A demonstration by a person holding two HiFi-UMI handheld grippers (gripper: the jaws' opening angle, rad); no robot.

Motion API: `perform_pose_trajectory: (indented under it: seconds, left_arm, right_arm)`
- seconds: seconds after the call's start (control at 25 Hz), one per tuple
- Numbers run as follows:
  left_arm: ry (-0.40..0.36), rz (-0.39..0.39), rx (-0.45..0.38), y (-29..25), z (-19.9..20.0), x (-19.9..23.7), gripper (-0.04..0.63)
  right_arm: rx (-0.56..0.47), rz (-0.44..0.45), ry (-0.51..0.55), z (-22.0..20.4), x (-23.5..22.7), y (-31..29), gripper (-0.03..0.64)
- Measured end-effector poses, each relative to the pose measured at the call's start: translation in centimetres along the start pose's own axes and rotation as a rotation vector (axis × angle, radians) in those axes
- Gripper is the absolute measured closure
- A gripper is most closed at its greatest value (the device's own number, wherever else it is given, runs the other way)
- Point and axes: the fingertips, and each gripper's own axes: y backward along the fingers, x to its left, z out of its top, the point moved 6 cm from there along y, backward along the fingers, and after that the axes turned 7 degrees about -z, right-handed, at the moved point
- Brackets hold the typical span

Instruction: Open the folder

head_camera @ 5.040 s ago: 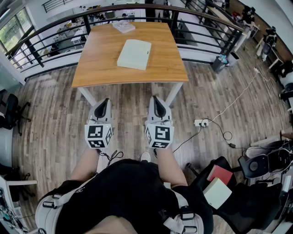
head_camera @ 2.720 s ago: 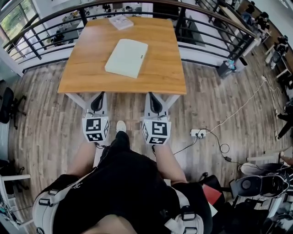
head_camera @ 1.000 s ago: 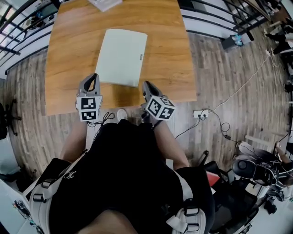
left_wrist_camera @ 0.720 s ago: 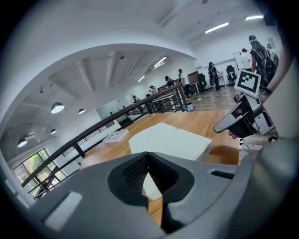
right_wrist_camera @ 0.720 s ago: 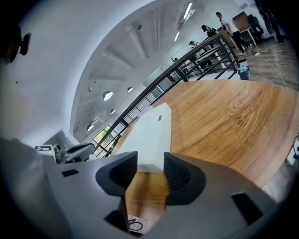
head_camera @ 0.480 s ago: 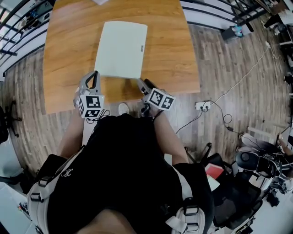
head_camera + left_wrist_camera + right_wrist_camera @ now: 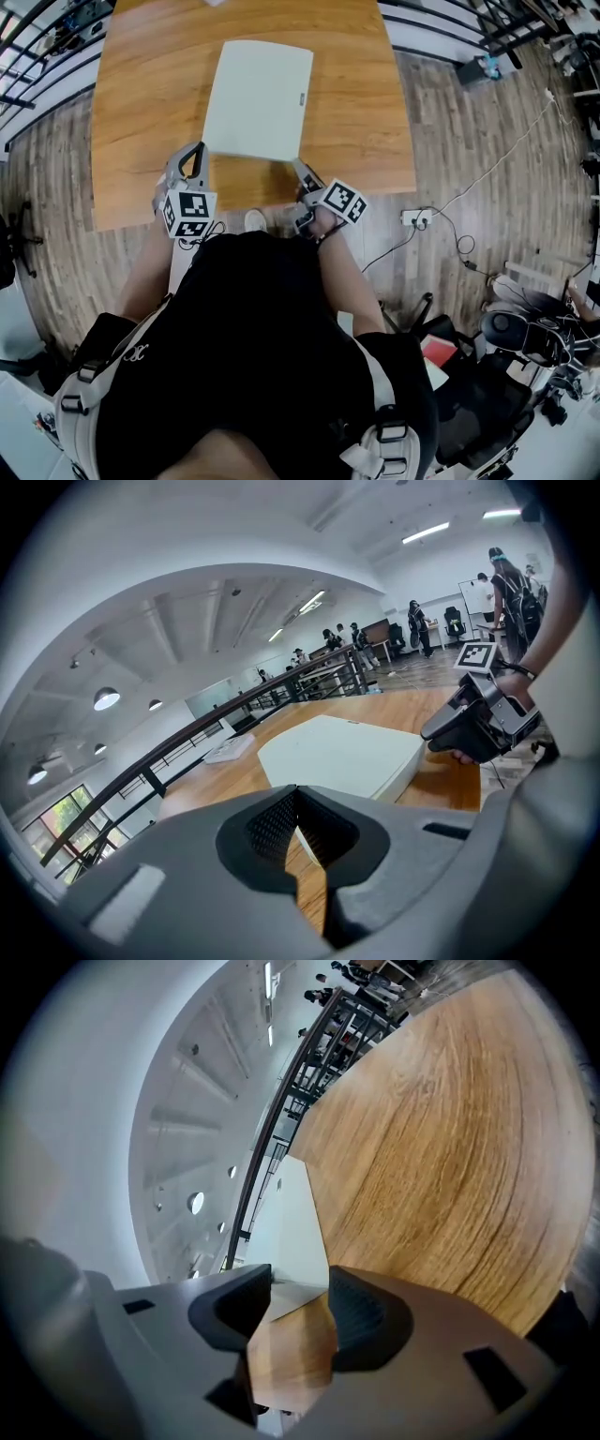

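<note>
Here, a pale, shut folder [image 7: 258, 98] lies on a table [image 7: 141, 122] that is cut off at the far edge.
My left gripper [image 7: 196, 153] is closed on nothing by its near left corner; my right gripper [image 7: 302, 171], just opened, frames the near right corner.

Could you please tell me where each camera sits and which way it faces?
Head view: on the person's head, facing steeply down at the wooden table and white folder; shows torso, forearms, left hand-held gripper and right hand-held gripper.
Left gripper view: on the left hand-held gripper, looking along shut jaws across the folder; the right hand-held gripper shows.
Right gripper view: on the right hand-held gripper, rolled sideways, just-opened jaws framing the folder's corner.
Shared: all show folder and table.
</note>
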Motion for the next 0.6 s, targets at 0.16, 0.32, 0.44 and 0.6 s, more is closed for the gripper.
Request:
perform_pose_trajectory:
  seconds: [0.16,0.32,0.44,0.6]
  left_arm:
    - [-0.018,-0.026,-0.002,0.1,-0.6,-0.2,0.592]
    - [-0.058,-0.073,0.005,-0.5,-1.1,-1.1,0.591]
    - [-0.095,-0.126,0.020,-1.1,-1.4,-2.0,0.591]
    - [-0.171,-0.209,0.061,-1.8,-2.0,-3.3,0.490]
  right_arm:
    - [0.019,0.029,-0.028,-0.5,0.0,0.0,0.445]
    - [0.024,0.037,-0.046,-0.8,0.0,0.2,0.477]
    - [0.022,0.063,-0.054,-0.5,-0.3,-0.1,0.482]
    - [0.023,0.098,-0.042,-0.2,-0.3,-0.3,0.485]
